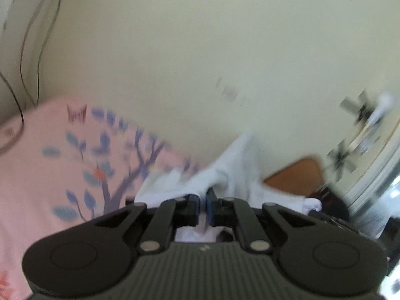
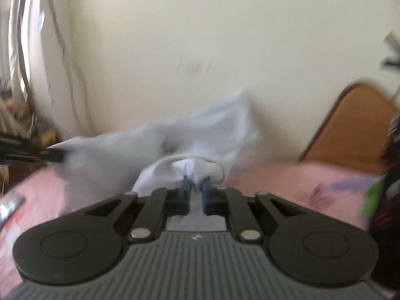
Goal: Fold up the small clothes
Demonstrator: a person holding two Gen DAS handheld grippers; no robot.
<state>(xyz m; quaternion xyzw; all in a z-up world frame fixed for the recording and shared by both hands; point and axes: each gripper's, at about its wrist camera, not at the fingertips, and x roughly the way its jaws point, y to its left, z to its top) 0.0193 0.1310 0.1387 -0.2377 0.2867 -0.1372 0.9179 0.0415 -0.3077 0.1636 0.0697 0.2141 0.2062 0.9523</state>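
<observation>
A small white garment (image 1: 232,170) hangs lifted above the bed, stretched between both grippers. In the left wrist view my left gripper (image 1: 203,201) is shut on a bunched edge of the cloth, which rises up and to the right in front of the wall. The right wrist view shows my right gripper (image 2: 196,183) shut on another fold of the same white garment (image 2: 190,135). From there the cloth runs left to the dark tip of the other gripper (image 2: 53,155). Both views are blurred by motion.
A pink bedsheet (image 1: 50,165) printed with a purple tree and butterflies lies below; it is the pink bedsheet (image 2: 300,182) under the right gripper too. A cream wall (image 1: 200,50) stands behind. A wooden headboard (image 2: 350,130) is at the right. Cables (image 1: 30,50) and a curtain (image 2: 22,50) hang at the left.
</observation>
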